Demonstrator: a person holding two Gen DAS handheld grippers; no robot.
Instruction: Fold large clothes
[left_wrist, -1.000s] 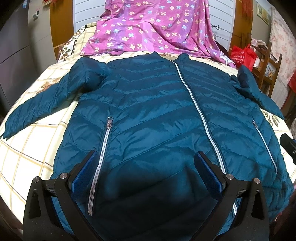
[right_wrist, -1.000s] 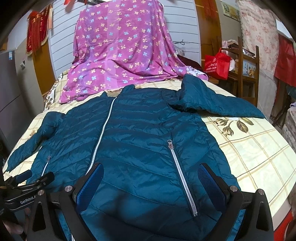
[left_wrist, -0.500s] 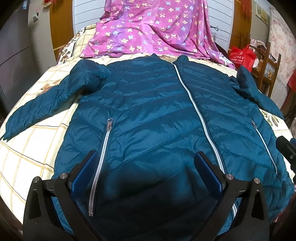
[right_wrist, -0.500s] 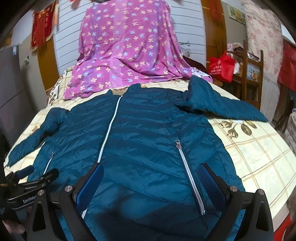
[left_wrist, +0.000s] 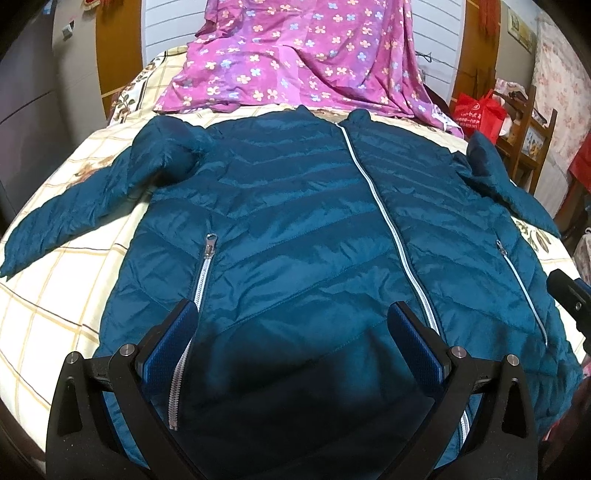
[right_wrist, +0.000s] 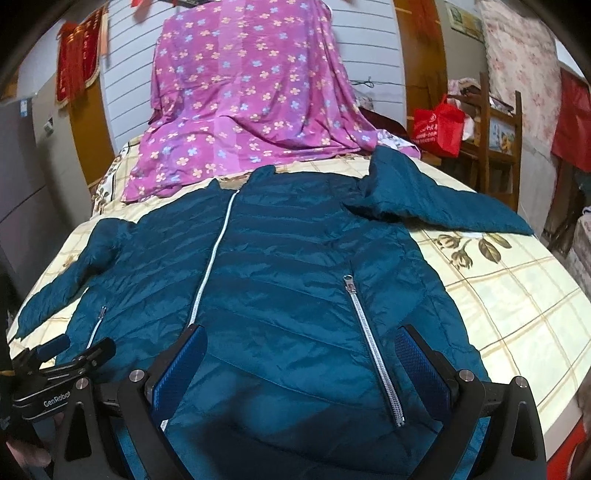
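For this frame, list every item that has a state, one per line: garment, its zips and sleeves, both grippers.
Teal puffer jacket: spread flat, front up, unfolded, on the bed.
Main zip: closed.
Pocket zip: closed.
Sleeves: both spread outward, not folded in.
Left gripper: jaws open, holding nothing, above the hem.
Right gripper: jaws open, holding nothing, above the hem.
Purple floral sheet: draped at the head of the bed.
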